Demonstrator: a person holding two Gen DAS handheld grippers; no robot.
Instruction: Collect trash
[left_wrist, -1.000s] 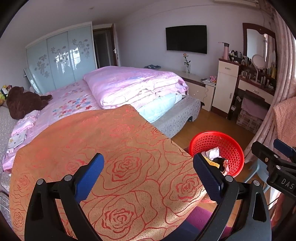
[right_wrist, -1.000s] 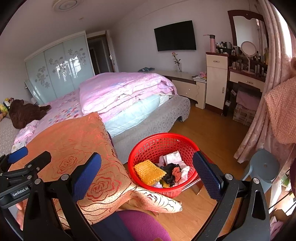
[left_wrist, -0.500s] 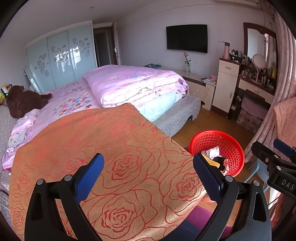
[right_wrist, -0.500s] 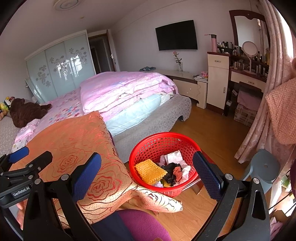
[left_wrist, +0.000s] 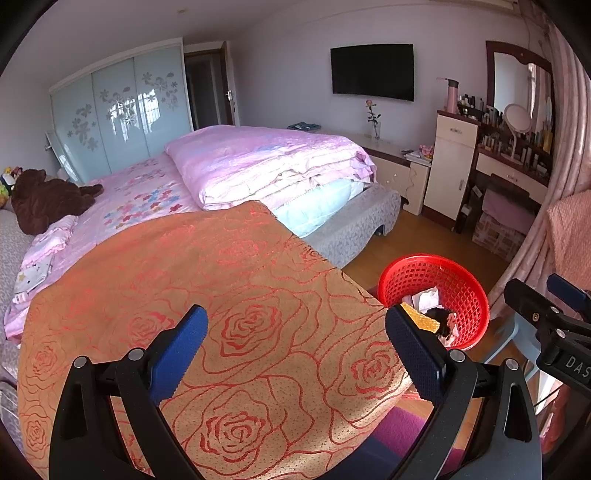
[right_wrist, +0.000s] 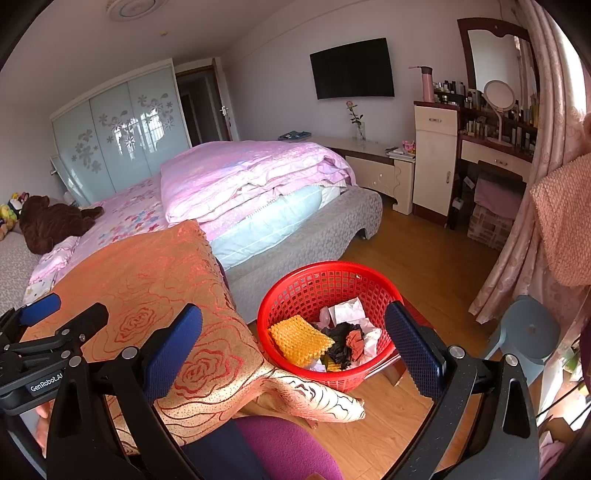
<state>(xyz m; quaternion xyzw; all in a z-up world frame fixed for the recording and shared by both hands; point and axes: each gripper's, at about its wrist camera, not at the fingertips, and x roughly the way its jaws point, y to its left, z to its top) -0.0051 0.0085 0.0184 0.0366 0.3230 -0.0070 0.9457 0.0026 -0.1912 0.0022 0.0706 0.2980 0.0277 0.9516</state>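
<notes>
A bed (right_wrist: 303, 229) with a folded pink quilt (right_wrist: 251, 177) is set on a wooden floor (right_wrist: 424, 258). A black television (right_wrist: 352, 69) is mounted on the pale wall, a mirrored dressing table (right_wrist: 495, 147) is placed beside pink curtains (right_wrist: 546, 110), and a glass-fronted wardrobe (right_wrist: 118, 129) is lit by daylight.

Materials and surface finish

Basket (right_wrist: 325, 284): glossy red plastic mesh, holding crumpled white paper (right_wrist: 345, 308) and a yellow waffle-textured sponge (right_wrist: 299, 339). Cover (left_wrist: 221, 295): woven orange cloth, slight sheen, rose pattern. Floor (right_wrist: 413, 266): smooth wood. Hand-held gripper pads (right_wrist: 413, 347): matt blue, dimpled; frames matt black plastic.
</notes>
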